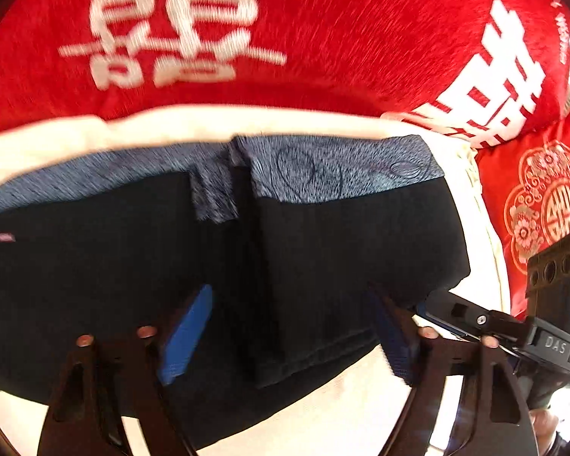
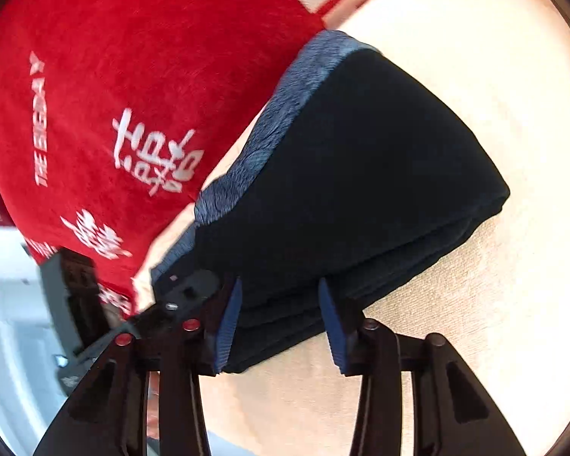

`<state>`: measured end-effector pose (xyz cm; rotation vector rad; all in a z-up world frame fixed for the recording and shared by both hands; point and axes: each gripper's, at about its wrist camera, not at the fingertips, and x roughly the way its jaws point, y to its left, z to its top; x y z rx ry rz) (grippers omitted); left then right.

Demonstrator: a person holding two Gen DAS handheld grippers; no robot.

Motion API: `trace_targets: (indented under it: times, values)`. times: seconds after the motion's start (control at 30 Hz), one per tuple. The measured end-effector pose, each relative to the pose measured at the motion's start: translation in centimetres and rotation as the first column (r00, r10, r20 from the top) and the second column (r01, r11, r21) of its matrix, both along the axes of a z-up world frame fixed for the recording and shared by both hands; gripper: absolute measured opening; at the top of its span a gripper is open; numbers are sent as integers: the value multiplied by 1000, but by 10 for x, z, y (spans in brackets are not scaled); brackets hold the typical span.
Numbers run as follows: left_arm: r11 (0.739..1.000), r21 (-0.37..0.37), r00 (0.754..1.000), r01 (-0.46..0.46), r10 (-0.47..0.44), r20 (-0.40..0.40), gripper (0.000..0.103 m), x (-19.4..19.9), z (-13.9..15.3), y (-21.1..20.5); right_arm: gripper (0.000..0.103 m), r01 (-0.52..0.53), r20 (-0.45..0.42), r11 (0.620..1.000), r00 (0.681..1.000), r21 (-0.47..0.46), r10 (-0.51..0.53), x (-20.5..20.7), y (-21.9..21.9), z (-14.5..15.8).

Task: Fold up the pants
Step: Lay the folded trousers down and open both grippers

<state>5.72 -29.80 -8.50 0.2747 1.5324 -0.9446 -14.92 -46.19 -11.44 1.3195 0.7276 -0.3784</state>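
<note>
Black pants (image 1: 342,247) with a grey-blue waistband (image 1: 342,167) lie folded in a thick stack on a cream cover (image 2: 475,76). My left gripper (image 1: 288,336) points down over the near edge of the pants. Its blue pads (image 1: 186,334) stand wide apart on either side of a fold ridge, so it is open. My right gripper (image 2: 281,326) comes at the pants (image 2: 361,171) from their side corner. The layered edge fills the gap between its pads (image 2: 228,326), so it is shut on the stack. Its black body (image 1: 551,342) shows at the right of the left wrist view.
A large red pillow (image 1: 323,38) with white characters lies just behind the waistband. A second red cushion (image 1: 543,197) with a gold pattern sits at the right. The cream cover ends near a pale floor (image 2: 3,304) at the left of the right wrist view.
</note>
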Motion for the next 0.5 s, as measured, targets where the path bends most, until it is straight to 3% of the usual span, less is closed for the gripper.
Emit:
trace_targets:
  times: [0.1,0.13,0.17,0.37,0.4,0.43,0.5]
  values:
    - [1000,21,1000,-10,11,-19,68,-2,-13,-10,44,47,8,995,999,86,-48,-2,-6,-14]
    - [1000,24,1000,-8,8,-12,63,-4,-13,-11,44,67,26,989,997,128,-71,-7,-5,-17]
    - [1000,28,1000,-2,3,-9,49,-6,-13,-13,44,78,37,986,996,148,-84,-11,-3,-16]
    - [999,34,1000,-3,3,-5,49,-10,-13,-13,44,82,26,986,996,145,-86,-9,-12,-22]
    - [999,31,1000,-5,5,-5,42,-10,-14,-15,33,99,19,982,994,159,-103,-7,-15,-27]
    - [1000,27,1000,-7,7,-3,36,-11,-13,-15,5,105,12,979,994,173,-109,-7,-17,-29]
    - [1000,19,1000,-19,19,-15,33,-10,-8,-13,5,91,41,981,994,170,-100,-5,-18,-22]
